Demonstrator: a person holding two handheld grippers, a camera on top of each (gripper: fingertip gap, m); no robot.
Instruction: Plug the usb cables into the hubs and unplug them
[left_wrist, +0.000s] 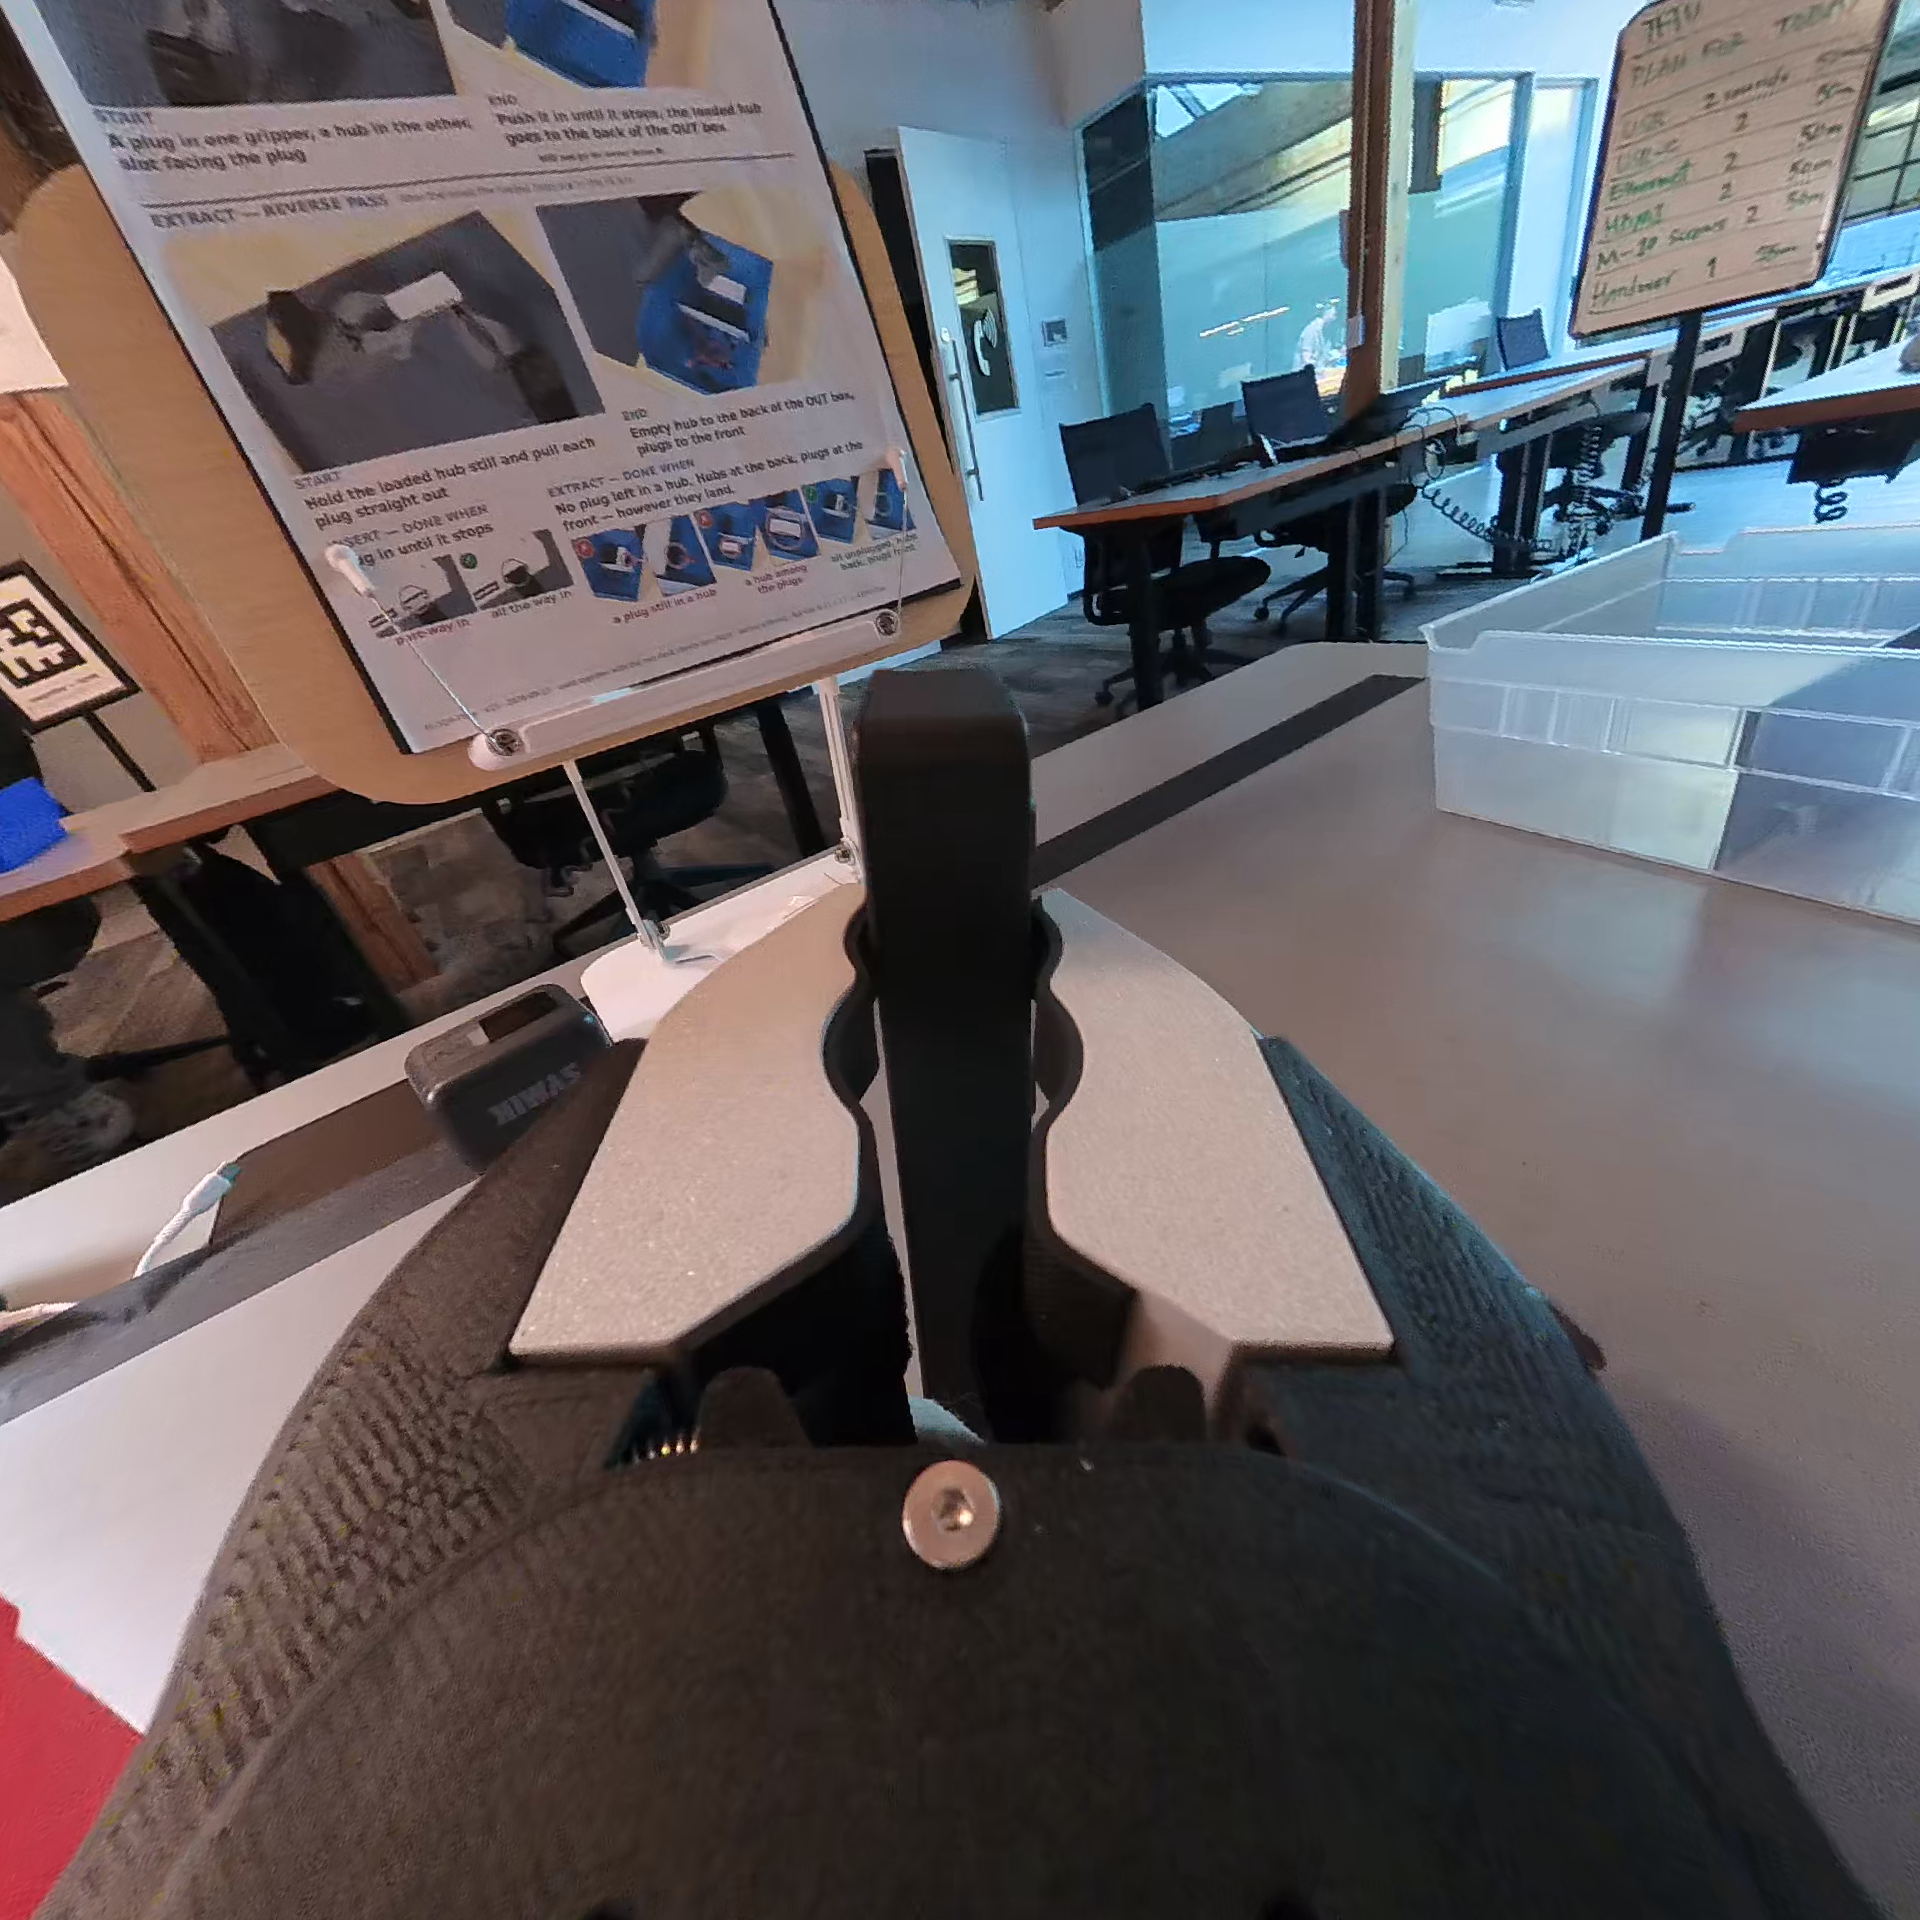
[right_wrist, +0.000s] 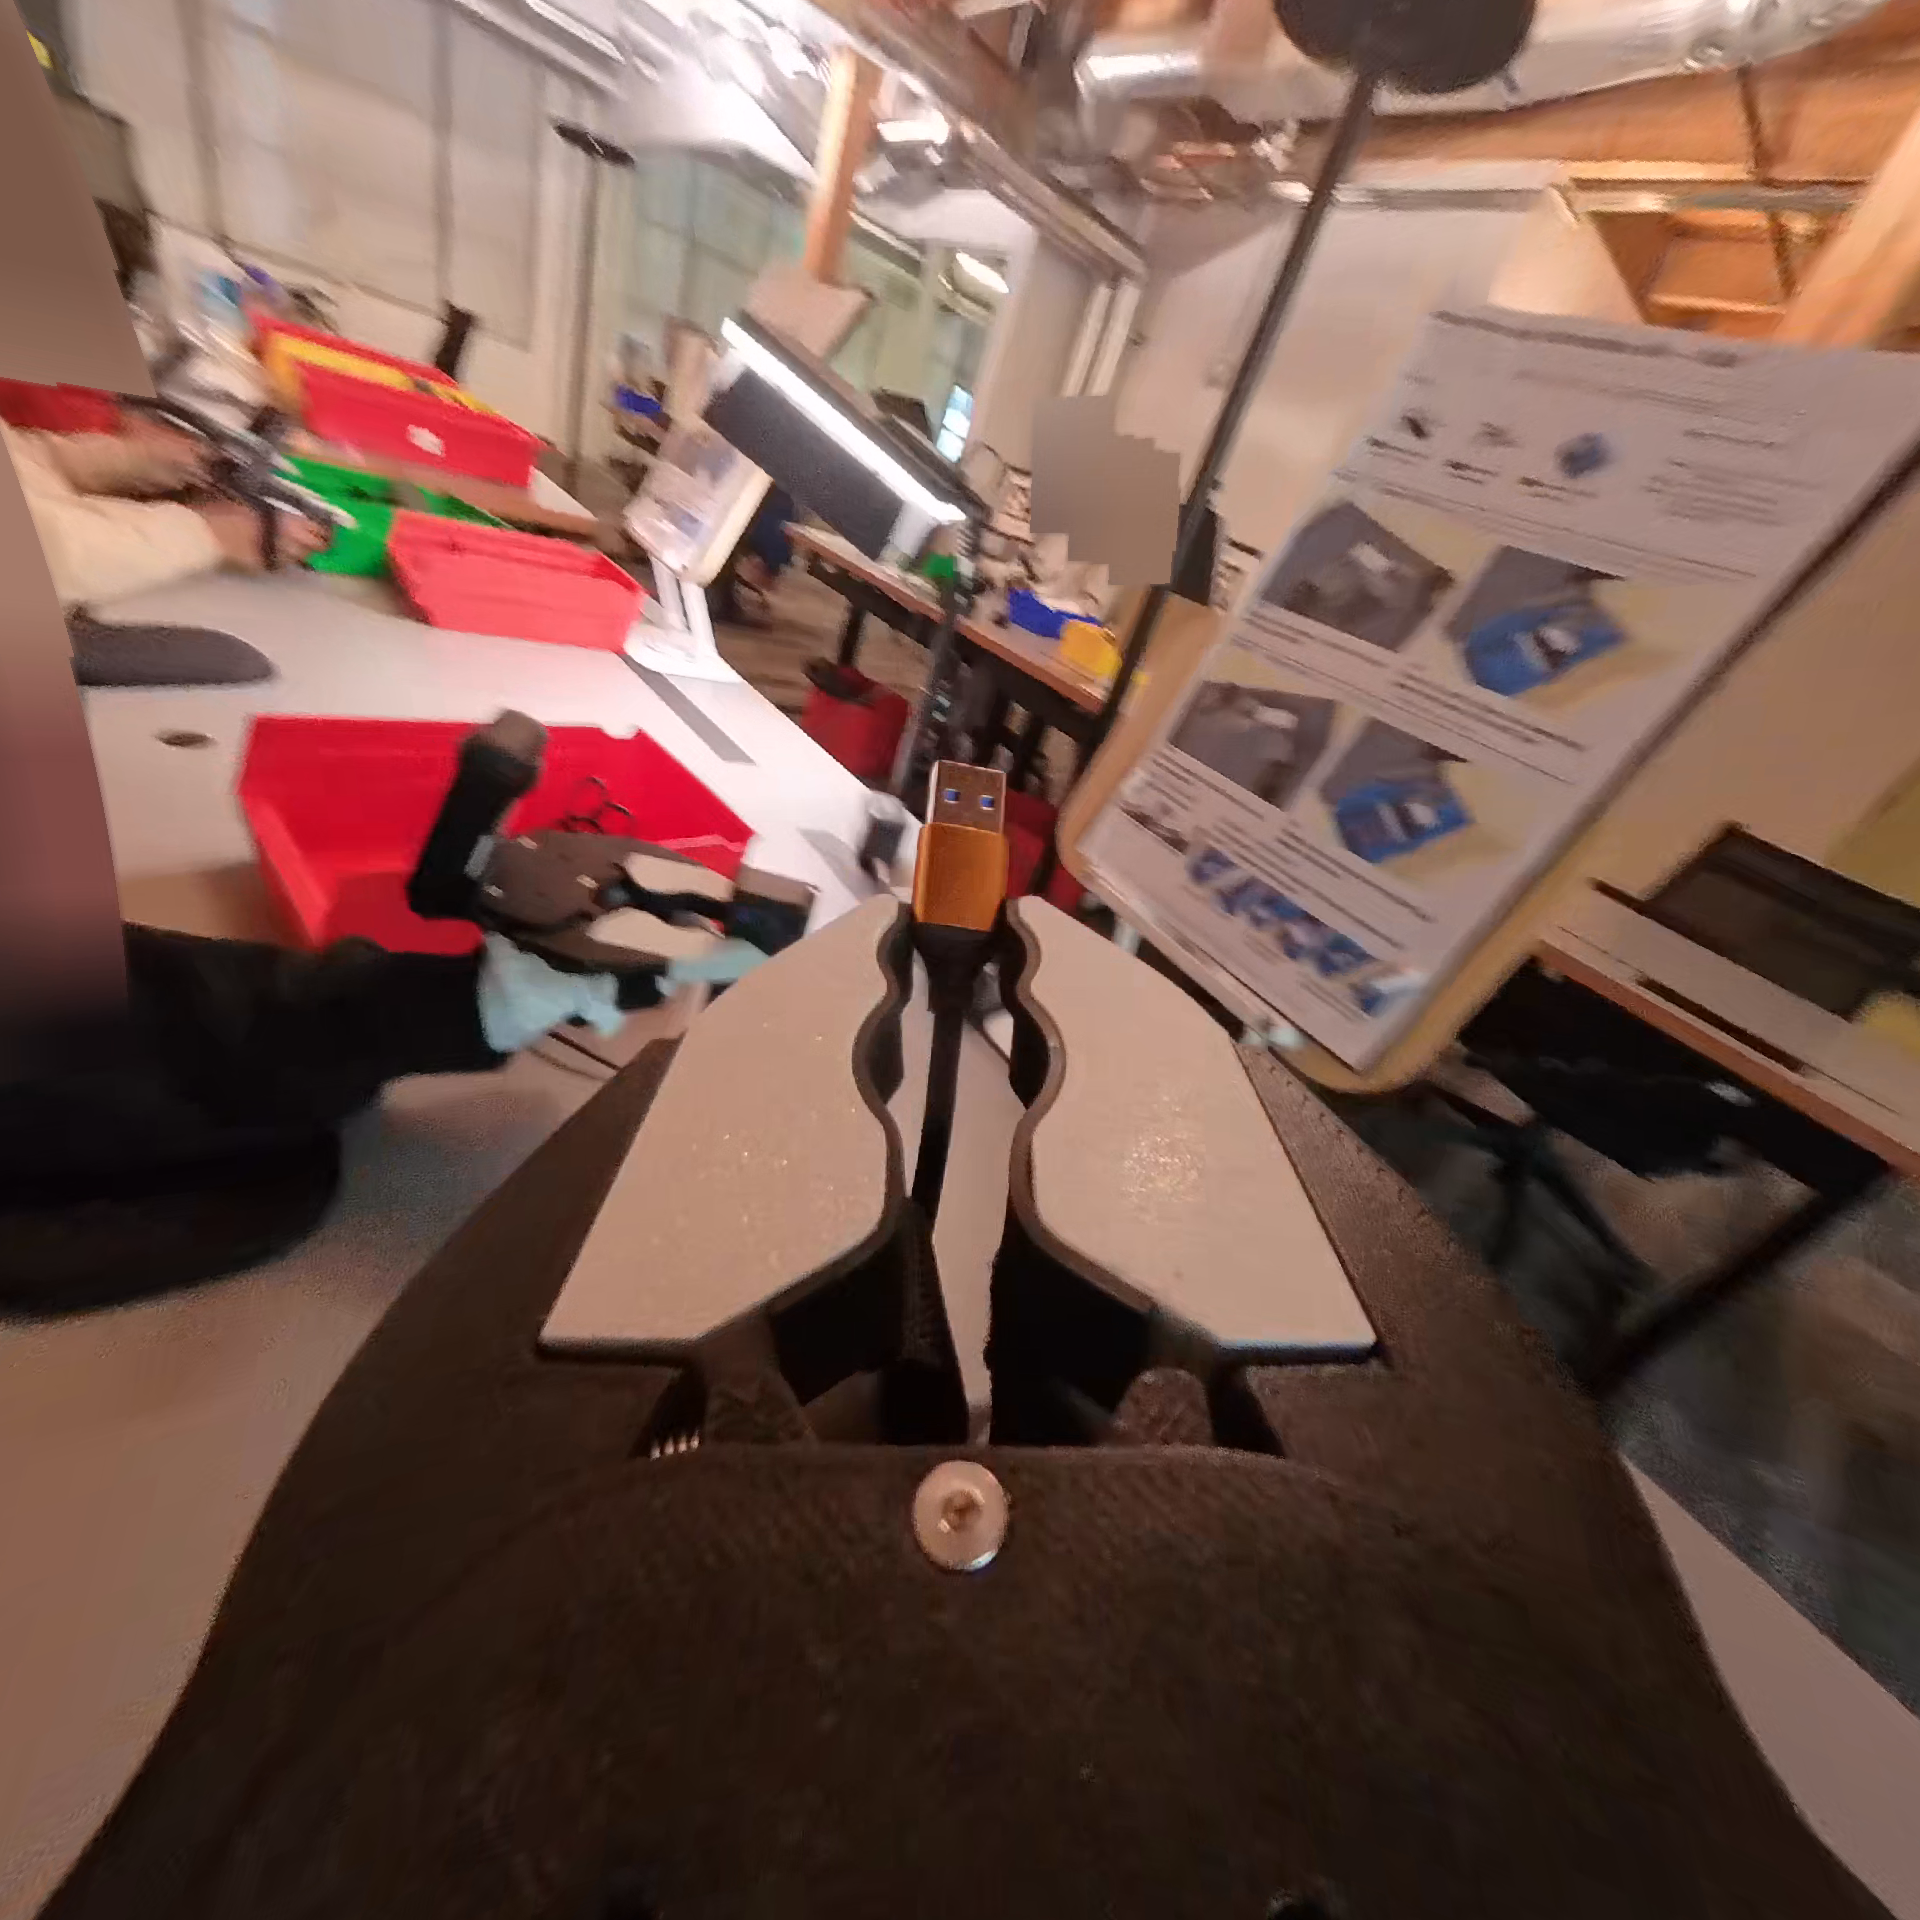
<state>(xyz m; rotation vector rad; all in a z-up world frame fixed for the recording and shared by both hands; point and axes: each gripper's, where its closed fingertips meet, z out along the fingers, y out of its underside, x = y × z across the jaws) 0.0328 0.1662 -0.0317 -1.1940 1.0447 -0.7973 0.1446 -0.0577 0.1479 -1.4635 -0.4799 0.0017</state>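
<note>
The left gripper (left_wrist: 951, 935) is clenched on a black hub (left_wrist: 940, 790), held upright over the table (left_wrist: 1455, 1039). The right gripper (right_wrist: 951, 935) grasps an orange plug (right_wrist: 961, 868), tip clear of the jaws. Square plug to slot, then push straight — the hub's ports are hidden, and the right view is blurred.

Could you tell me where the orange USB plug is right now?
In the right wrist view, the USB plug sticks up from the shut right gripper, left of the instruction sheet.
</note>
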